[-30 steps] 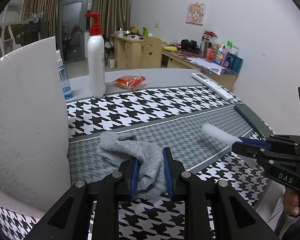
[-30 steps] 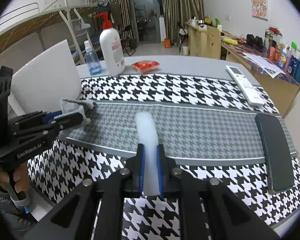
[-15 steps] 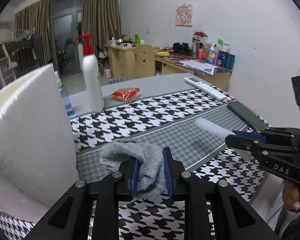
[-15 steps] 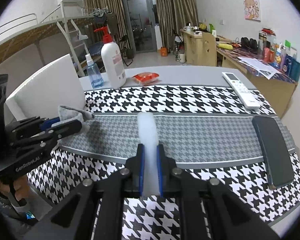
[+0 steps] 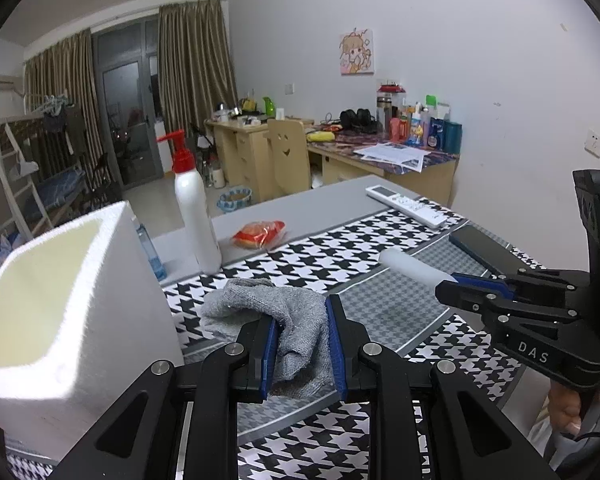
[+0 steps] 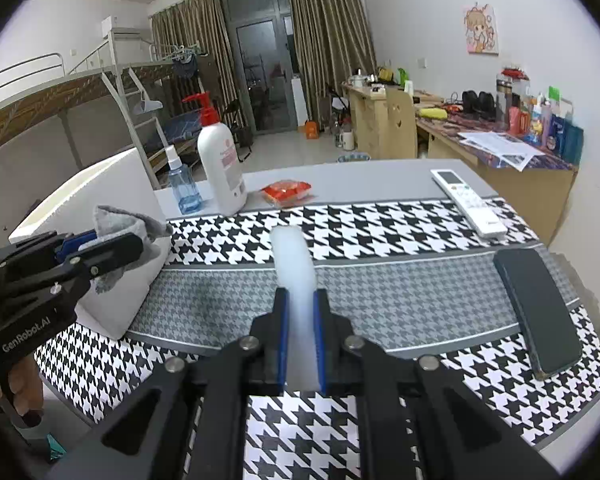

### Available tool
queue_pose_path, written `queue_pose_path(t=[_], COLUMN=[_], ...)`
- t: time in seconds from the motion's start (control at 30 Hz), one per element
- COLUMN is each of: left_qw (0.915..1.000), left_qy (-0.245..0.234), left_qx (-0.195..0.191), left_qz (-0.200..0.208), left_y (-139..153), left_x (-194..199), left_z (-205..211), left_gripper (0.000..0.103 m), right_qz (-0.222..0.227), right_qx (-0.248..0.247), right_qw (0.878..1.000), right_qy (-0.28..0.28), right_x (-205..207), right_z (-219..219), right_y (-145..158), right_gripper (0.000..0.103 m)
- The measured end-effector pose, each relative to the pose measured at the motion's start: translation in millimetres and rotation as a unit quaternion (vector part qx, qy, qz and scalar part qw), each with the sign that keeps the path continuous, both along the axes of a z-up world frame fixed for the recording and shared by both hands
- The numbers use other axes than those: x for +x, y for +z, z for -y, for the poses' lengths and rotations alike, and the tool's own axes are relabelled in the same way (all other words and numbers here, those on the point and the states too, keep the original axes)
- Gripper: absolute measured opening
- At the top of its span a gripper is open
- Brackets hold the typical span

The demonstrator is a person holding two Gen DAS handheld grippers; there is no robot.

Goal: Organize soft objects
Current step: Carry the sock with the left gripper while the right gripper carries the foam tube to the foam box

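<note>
My left gripper (image 5: 300,312) is shut on a grey knitted cloth (image 5: 272,312) and holds it in the air above the table, next to the open white foam box (image 5: 60,288). The cloth also shows in the right wrist view (image 6: 124,224), near the box's rim (image 6: 100,176). My right gripper (image 6: 300,300) is shut on a white foam strip (image 6: 294,264) that sticks out forward over the table. The strip (image 5: 412,270) and the right gripper (image 5: 452,284) show at the right of the left wrist view.
The table has a black-and-white houndstooth cloth (image 6: 380,232). On it stand a white pump bottle (image 6: 220,168), a small blue spray bottle (image 6: 182,188), a red snack packet (image 6: 286,192), a white remote (image 6: 468,200) and a black phone (image 6: 536,308). Desks and a bunk bed stand behind.
Both grippers have risen with their loads. The left gripper and cloth now sit higher beside the foam box, so the box's open top shows.
</note>
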State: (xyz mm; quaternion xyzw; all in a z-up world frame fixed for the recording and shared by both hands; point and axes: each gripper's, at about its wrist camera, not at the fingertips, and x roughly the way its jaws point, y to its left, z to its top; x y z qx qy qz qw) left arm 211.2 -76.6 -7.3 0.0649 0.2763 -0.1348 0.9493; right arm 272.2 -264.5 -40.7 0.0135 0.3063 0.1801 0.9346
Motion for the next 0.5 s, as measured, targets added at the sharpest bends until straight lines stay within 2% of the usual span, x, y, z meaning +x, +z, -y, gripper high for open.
queue_pose_path(t=[0.5], left_qw=[0.9990], left_qy=[-0.023], left_qx=[-0.005], left_qz=[0.038], left_y=[21.6], left_x=[-11.8], left_z=[-7.1], left_gripper=[0.024], right_qz=[0.045], right_qx=[-0.006], right_qw=[0.999], right_qy=[-0.016], right_x=[-12.9], right_z=[-8.4], right_y=[23.6], right_gripper=[0.015])
